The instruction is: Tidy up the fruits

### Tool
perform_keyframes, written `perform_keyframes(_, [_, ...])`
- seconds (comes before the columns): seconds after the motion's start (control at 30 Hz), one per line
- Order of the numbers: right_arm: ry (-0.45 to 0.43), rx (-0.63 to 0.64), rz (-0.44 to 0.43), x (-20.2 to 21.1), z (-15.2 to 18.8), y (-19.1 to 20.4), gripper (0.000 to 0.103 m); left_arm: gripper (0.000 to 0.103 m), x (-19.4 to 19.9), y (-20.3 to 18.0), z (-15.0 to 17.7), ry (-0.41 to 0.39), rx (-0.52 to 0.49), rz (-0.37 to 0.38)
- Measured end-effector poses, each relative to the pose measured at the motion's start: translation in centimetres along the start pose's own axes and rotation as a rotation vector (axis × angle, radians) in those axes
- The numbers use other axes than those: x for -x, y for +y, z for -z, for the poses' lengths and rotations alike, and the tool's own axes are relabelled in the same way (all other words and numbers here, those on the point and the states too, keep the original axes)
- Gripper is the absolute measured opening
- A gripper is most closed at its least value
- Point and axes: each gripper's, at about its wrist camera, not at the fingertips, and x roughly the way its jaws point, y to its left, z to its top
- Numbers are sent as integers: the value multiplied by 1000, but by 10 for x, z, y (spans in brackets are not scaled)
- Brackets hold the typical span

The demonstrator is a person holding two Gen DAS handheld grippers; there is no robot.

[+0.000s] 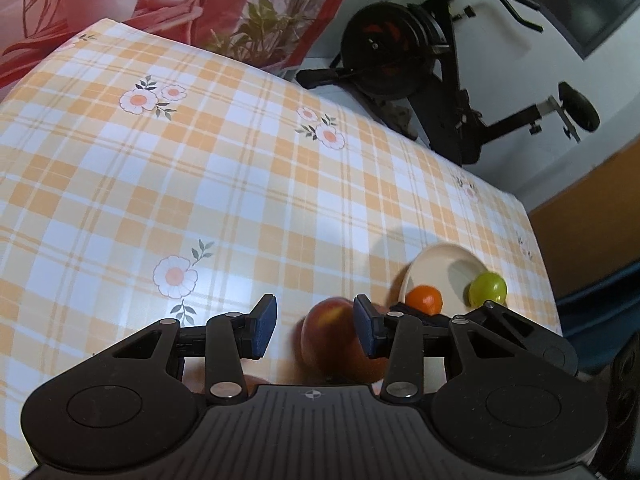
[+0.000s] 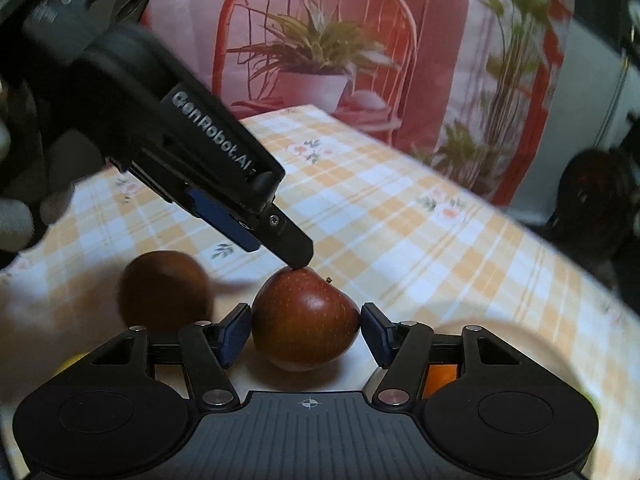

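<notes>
A table under an orange-and-white checked cloth [image 1: 240, 168] with flower prints is filling both views, with a red plant-print curtain [image 2: 360, 48] hanging behind it and a black exercise bike [image 1: 432, 72] standing in the upper right of the left wrist frame.

In the left wrist view the left gripper [image 1: 315, 326] is sitting low in the centre with its blue pads spread wide; a blurred red apple [image 1: 340, 340] is lying between them, close against the right-hand pad, and whether they touch cannot be told. Right of it, in the lower right, a cream plate [image 1: 444, 260] is holding an orange fruit [image 1: 424, 299] and a green fruit [image 1: 488, 289] at its near edge.

In the right wrist view the right gripper [image 2: 306, 334] is standing wide around a dark red apple [image 2: 306, 322] at lower centre, the pads just beside its flanks. The other gripper is reaching in from the upper left, one fingertip touching the top of this apple. A second, blurred apple [image 2: 164, 290] is lying to its left.
</notes>
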Motion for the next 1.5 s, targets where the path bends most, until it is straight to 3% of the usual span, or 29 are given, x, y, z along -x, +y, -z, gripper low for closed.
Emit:
perform_keyframes(0.23, [-4,93,45,0,3,11,56,44,-4,-4,-1,1,12,7])
perform_keyframes(0.53, [6,90,24,9,12,14,56,44,-14,-11,6,42,-29,-6])
perform_keyframes(1.07, [28,-98,-107,11,19,0,55,50,1,1,20,48,-47,11])
perform_keyframes(1.5, [-37,-29,3,1,18,5,55,46,-10,4,9,29,38,45])
